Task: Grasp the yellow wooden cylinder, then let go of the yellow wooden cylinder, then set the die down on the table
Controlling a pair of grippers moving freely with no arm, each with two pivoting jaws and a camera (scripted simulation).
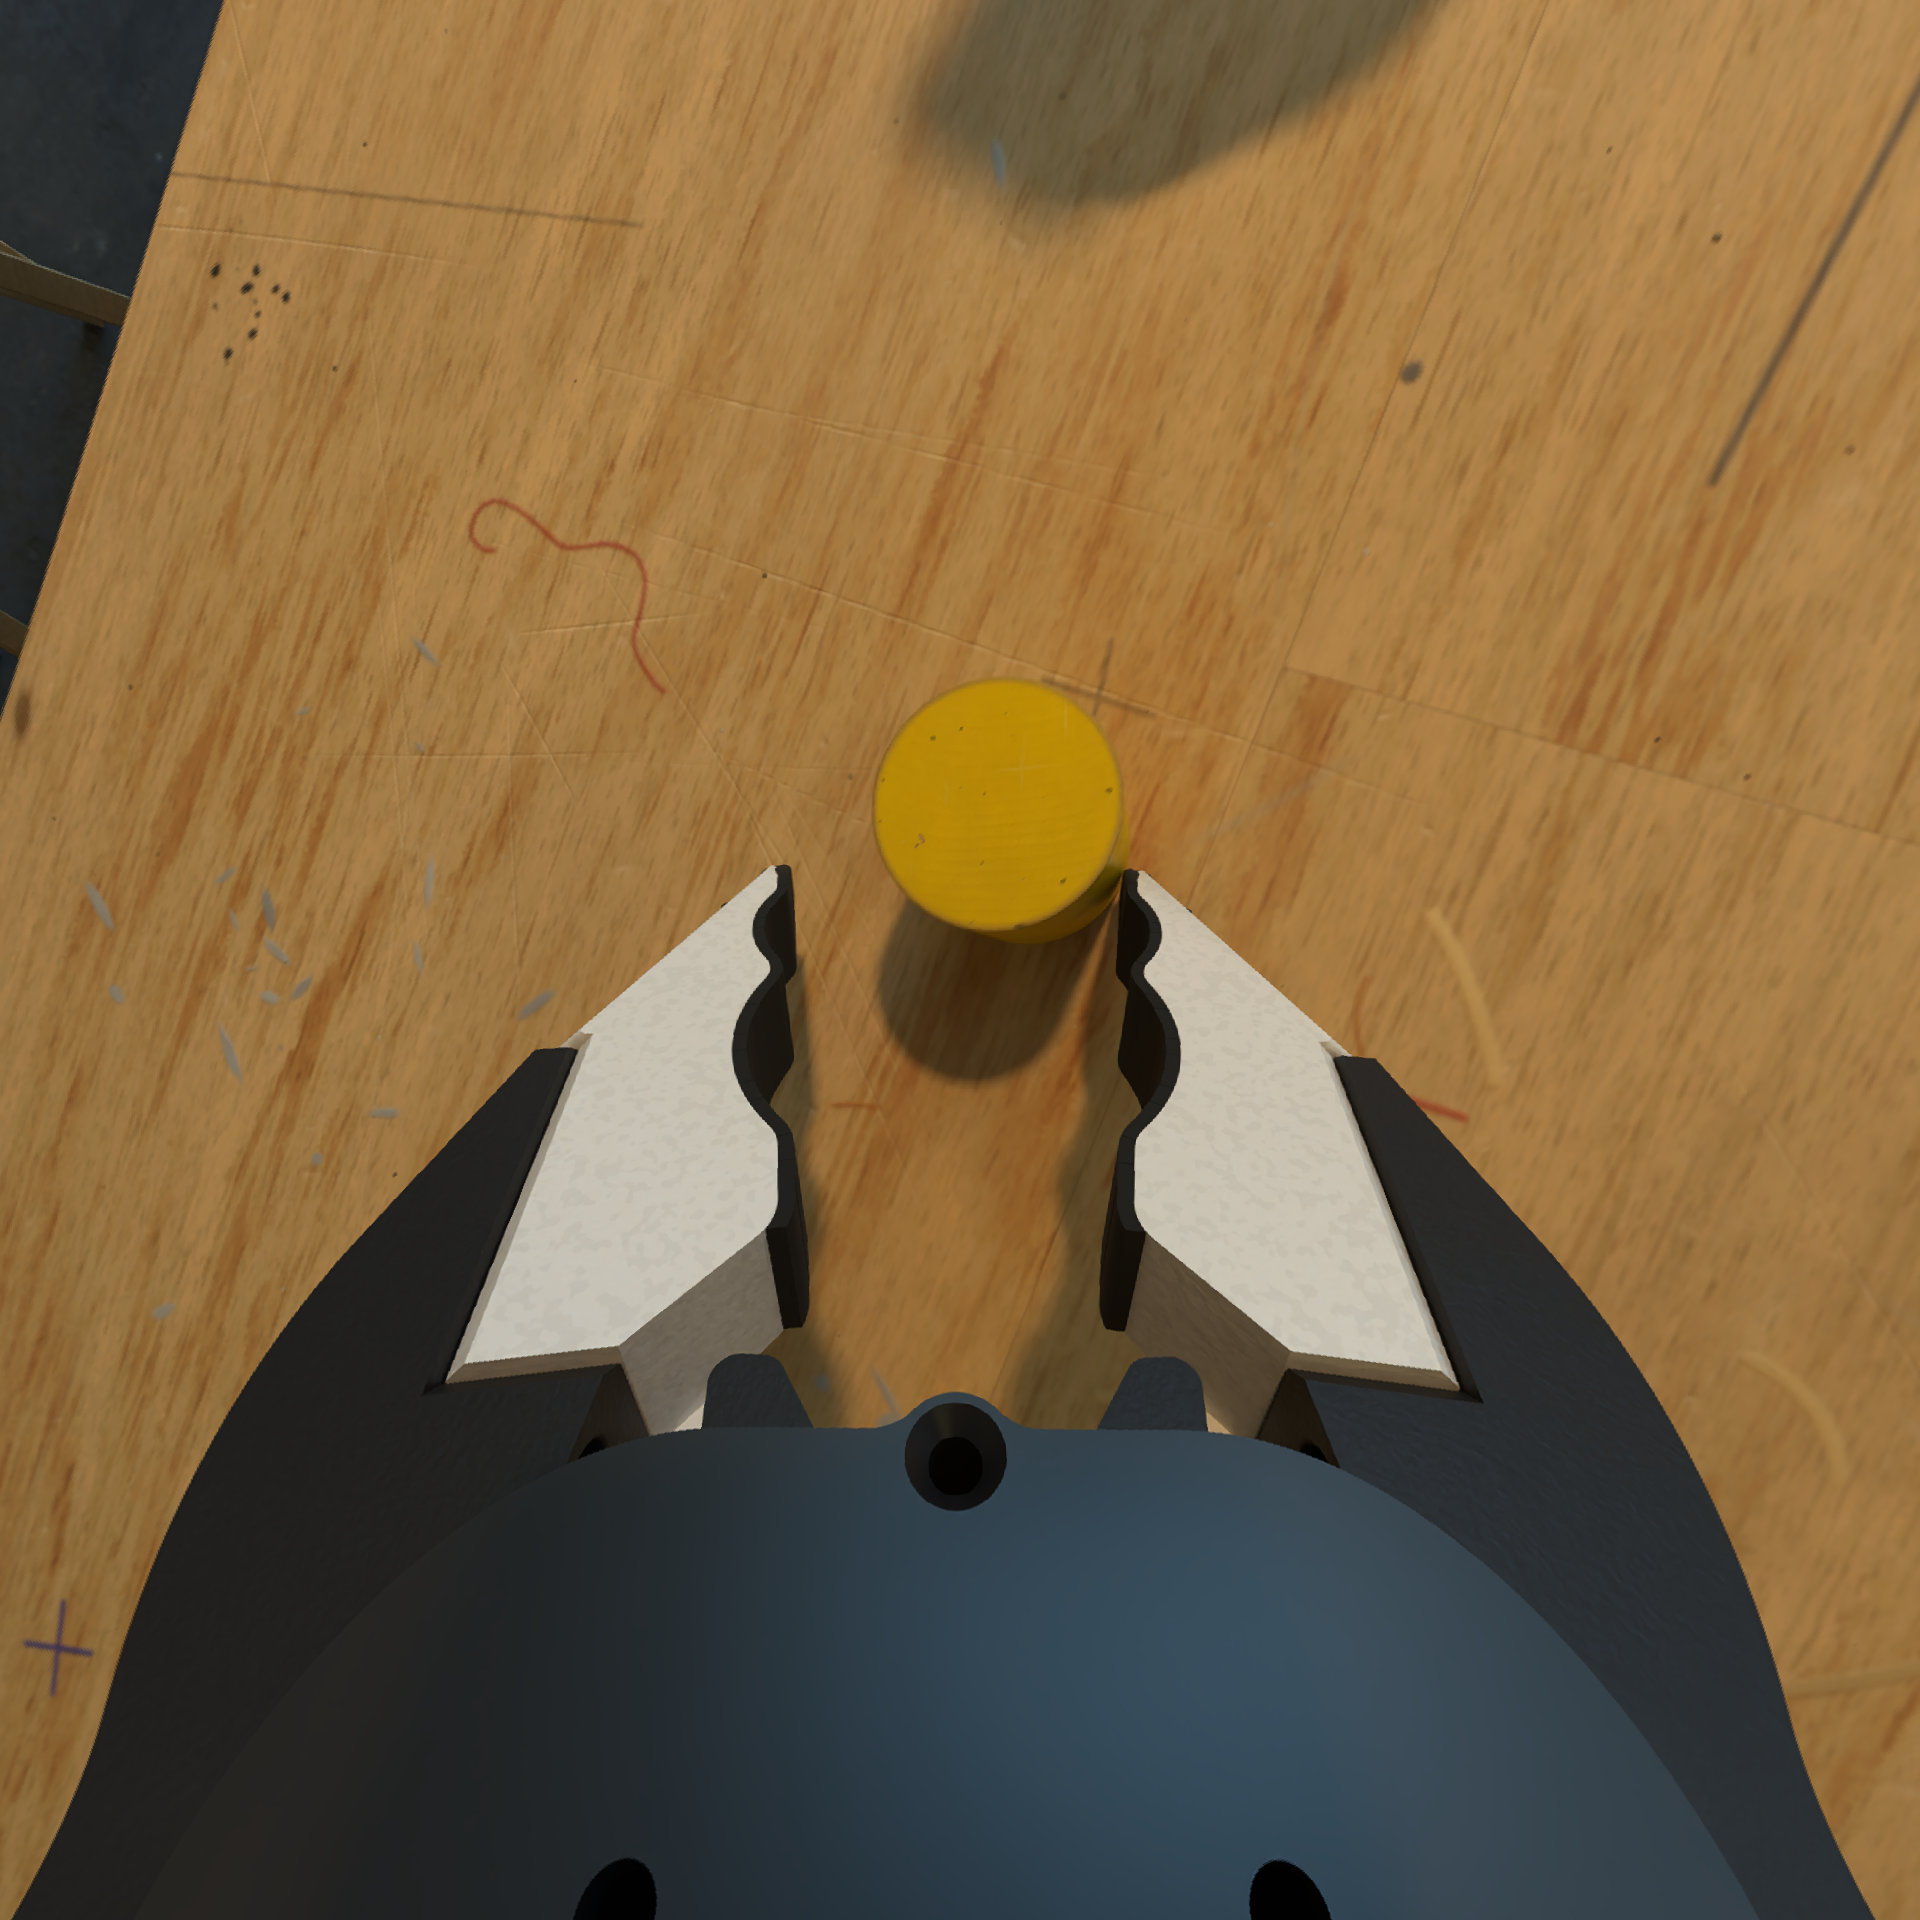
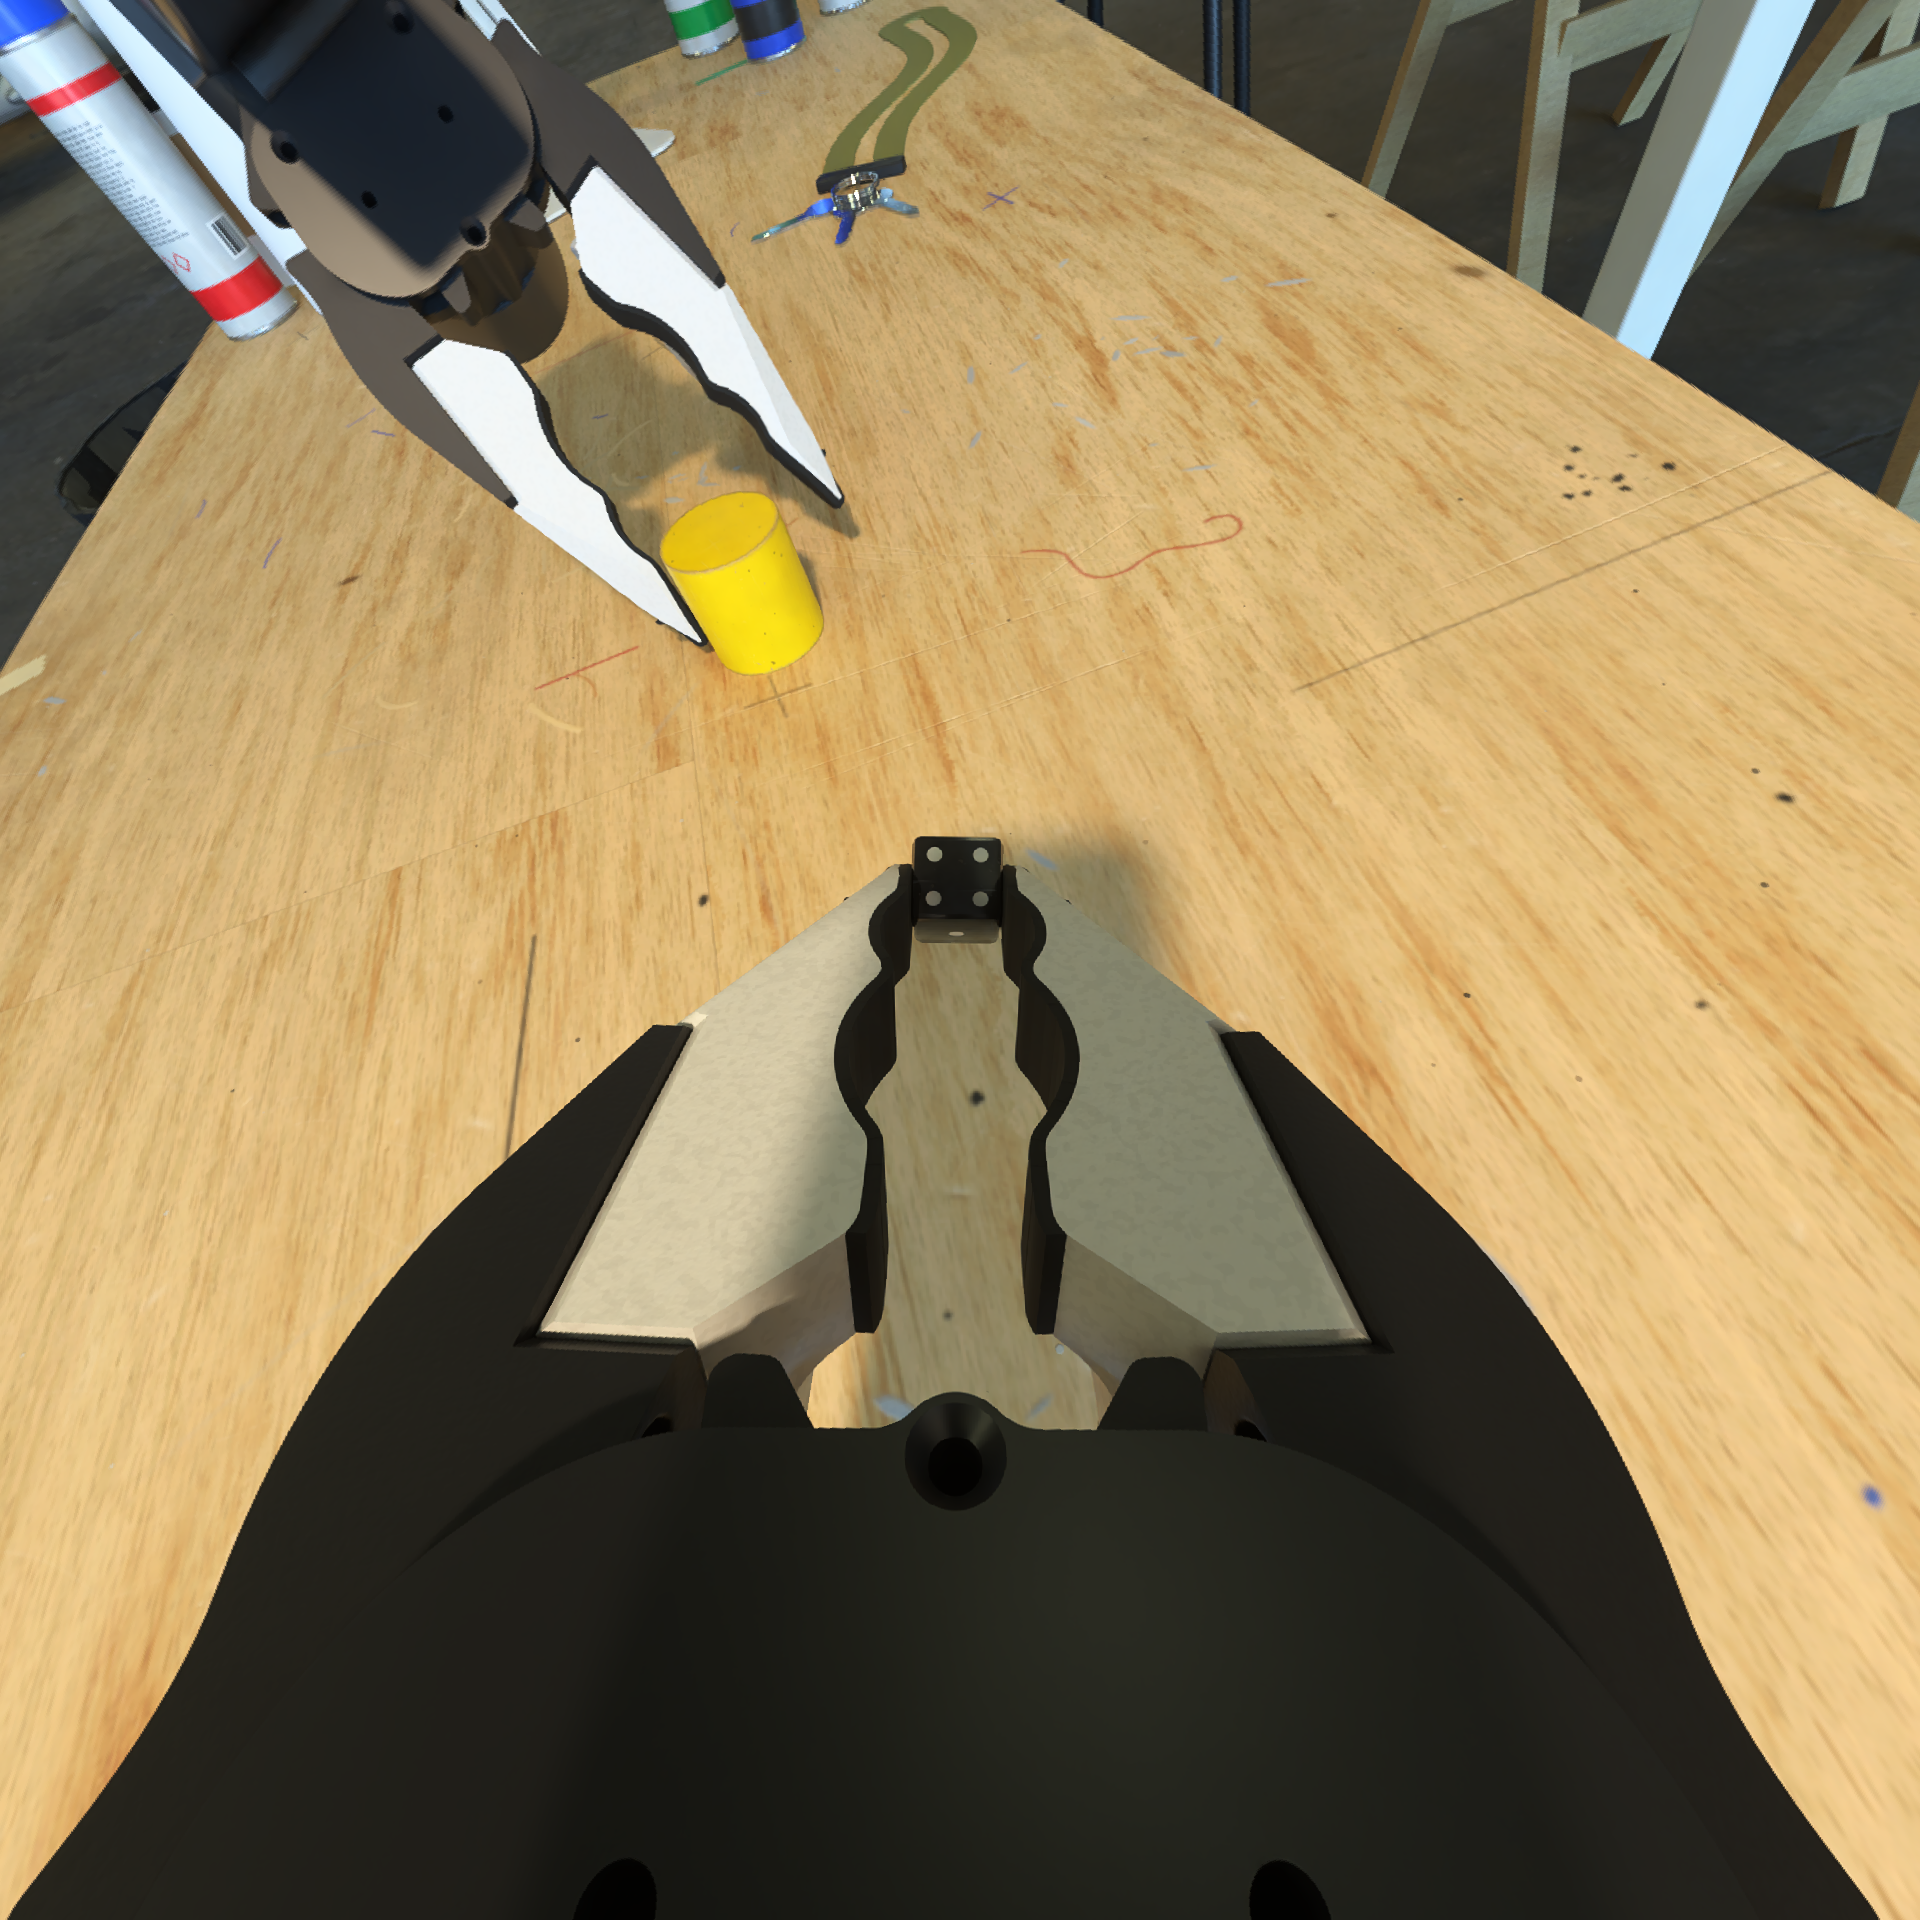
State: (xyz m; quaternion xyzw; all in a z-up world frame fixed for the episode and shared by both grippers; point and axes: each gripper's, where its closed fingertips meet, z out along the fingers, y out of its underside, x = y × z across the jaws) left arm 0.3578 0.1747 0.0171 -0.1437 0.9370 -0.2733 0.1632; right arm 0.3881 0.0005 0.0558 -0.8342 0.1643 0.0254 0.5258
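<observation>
The yellow wooden cylinder (image 1: 997, 805) stands upright on the wooden table (image 1: 1455, 623). My left gripper (image 1: 954, 878) is open and points down just short of it, the right fingertip touching or nearly touching its side. The right wrist view shows the cylinder (image 2: 743, 582) with the left gripper (image 2: 764, 566) open around it, one fingertip low against its side. My right gripper (image 2: 956, 894) is shut on a small black die (image 2: 956, 883) with white pips, held at the fingertips a little above the table (image 2: 1351, 831).
At the table's far end lie a key bunch with an olive lanyard (image 2: 862, 192), a white spray can with red bands (image 2: 135, 177) and coloured cans (image 2: 732, 26). Wooden trestle legs (image 2: 1683, 156) stand off the right edge. The table's left edge (image 1: 114, 343) is near.
</observation>
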